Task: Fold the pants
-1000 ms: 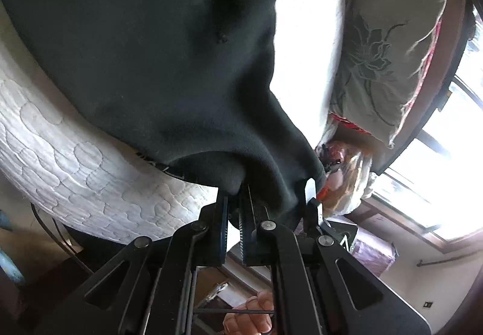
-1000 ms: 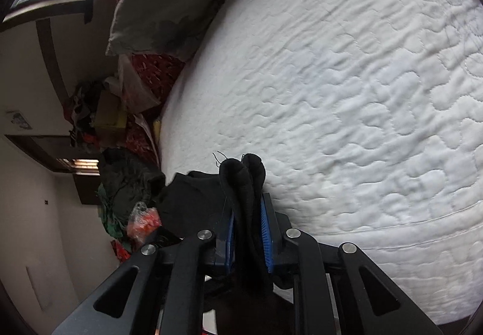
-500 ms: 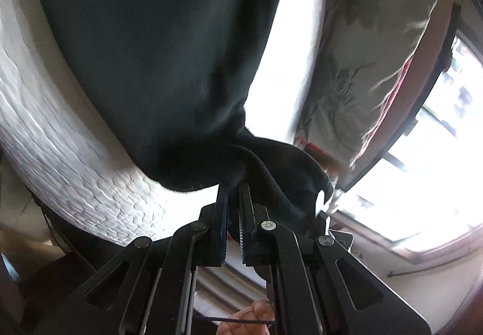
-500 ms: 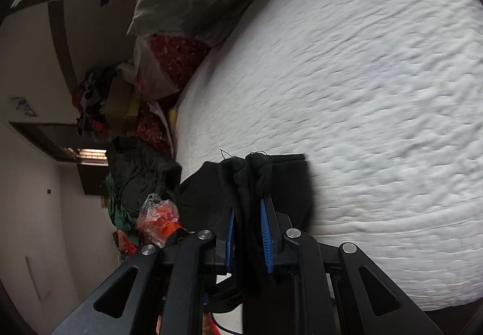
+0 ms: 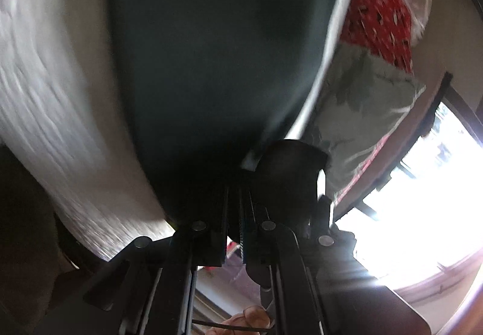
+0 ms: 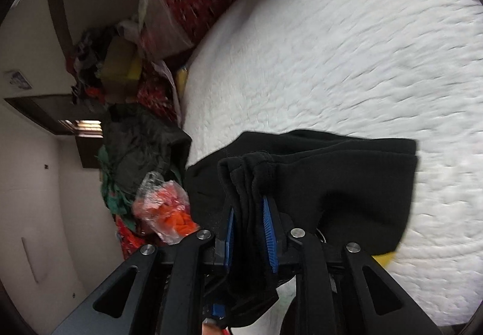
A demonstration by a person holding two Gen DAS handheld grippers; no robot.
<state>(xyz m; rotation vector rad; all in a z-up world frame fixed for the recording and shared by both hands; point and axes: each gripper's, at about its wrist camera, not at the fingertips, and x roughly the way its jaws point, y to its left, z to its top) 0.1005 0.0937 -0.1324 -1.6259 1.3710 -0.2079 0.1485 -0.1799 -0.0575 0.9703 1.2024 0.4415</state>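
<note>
The black pants [image 5: 211,48] hang and spread over the white quilted mattress [image 5: 45,93]. My left gripper [image 5: 234,193] is shut on an edge of the pants, and the cloth fills most of the left wrist view. My right gripper [image 6: 247,208] is shut on a bunched hem of the pants [image 6: 347,181], which drape over the near edge of the mattress [image 6: 362,48] in several folded layers.
A grey floral pillow [image 5: 368,105] and a red patterned bag [image 5: 380,18] lie at the bed's far side by a bright window. In the right wrist view a pile of clothes [image 6: 135,138], a plastic bag with orange cloth [image 6: 166,211] and boxes crowd the bedside.
Both grippers have swung with the pants over the mattress. More of the folded black cloth now lies on the bed in the right wrist view; the left wrist view is blurred by motion.
</note>
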